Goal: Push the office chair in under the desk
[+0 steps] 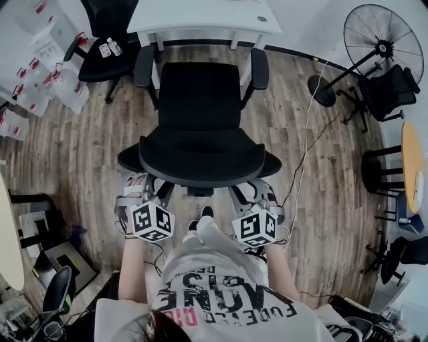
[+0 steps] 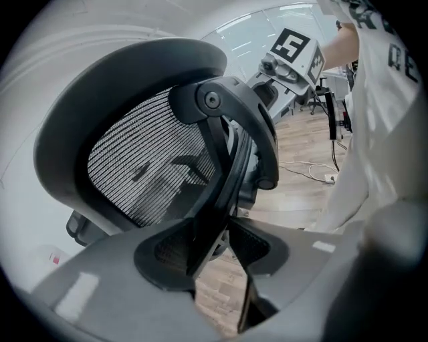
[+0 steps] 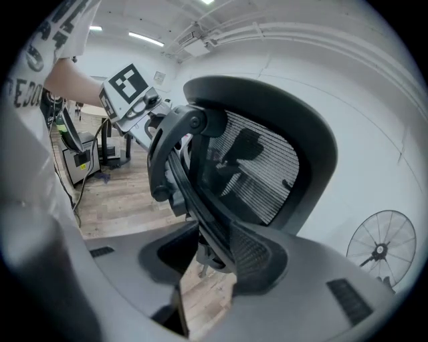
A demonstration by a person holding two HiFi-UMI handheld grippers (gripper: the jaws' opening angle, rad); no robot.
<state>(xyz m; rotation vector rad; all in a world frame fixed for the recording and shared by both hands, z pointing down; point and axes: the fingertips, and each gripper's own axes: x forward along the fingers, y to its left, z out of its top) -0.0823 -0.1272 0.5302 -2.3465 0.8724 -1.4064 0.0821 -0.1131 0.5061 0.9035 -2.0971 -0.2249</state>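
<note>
Black office chair (image 1: 200, 100) backrest hides the jaw tips from overhead. Left gripper (image 2: 217, 250) and right gripper (image 3: 210, 257) gape wide astride its frame. Desk (image 1: 200, 27), at twelve o'clock, is cropped.

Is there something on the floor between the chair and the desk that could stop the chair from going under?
Nothing visible does. The strip of floor between the chair and the desk is bare; the other chair stands left of the desk, out of the path.

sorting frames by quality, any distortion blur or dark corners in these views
Head view: fisheye bends the floorboards around the office chair, otherwise sharp, evenly lit. Left gripper view: black vignette at the corners, near jaws soft, mesh back crisp. Right gripper view: same vignette, ceiling lights slightly glary, fan sharp.
</note>
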